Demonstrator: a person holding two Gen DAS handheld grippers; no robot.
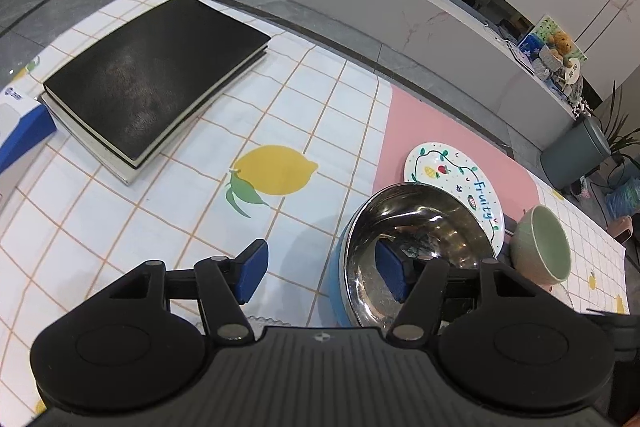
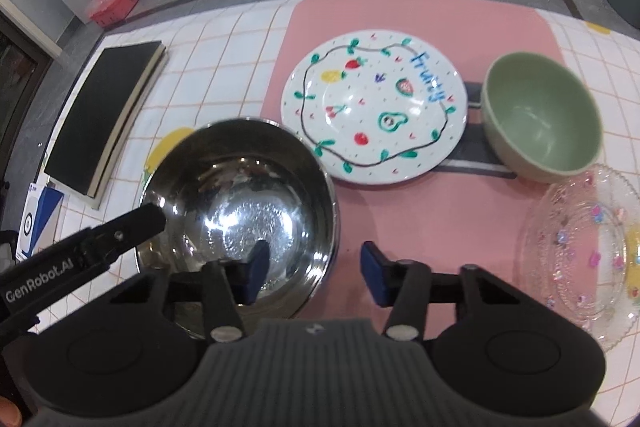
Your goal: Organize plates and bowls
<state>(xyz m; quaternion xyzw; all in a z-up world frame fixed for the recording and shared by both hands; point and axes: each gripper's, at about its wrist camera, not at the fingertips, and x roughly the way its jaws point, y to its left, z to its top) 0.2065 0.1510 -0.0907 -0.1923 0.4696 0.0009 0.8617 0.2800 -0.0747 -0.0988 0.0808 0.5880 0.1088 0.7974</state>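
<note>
Left wrist view: the left gripper (image 1: 324,273) pointed steeply down at the table (image 1: 120,227), its jaws spread wide and straddling the near-left rim of the steel bowl (image 1: 416,239). One blue pad hung outside over the checked cloth, the other stood inside the bowl; neither pad pressed the rim, so nothing was gripped. The steel bowl, blue on its outer wall, stood near the front edge of the table, where the cloth meets the pink mat (image 1: 448,131). Just behind it on the mat lay the painted plate (image 1: 448,167) lettered "Fruity", and to the right, nearer the table's right edge, the green bowl (image 1: 540,247). A black book (image 1: 156,75) lay towards the far left corner.

In the right wrist view, the right gripper (image 2: 314,273) had its jaws partly apart across the steel bowl's right rim, the left pad inside the bowl, the right pad over the mat; whether either pad touched the rim could not be told. A clear glass dish (image 2: 576,247) sat at the front right.
</note>
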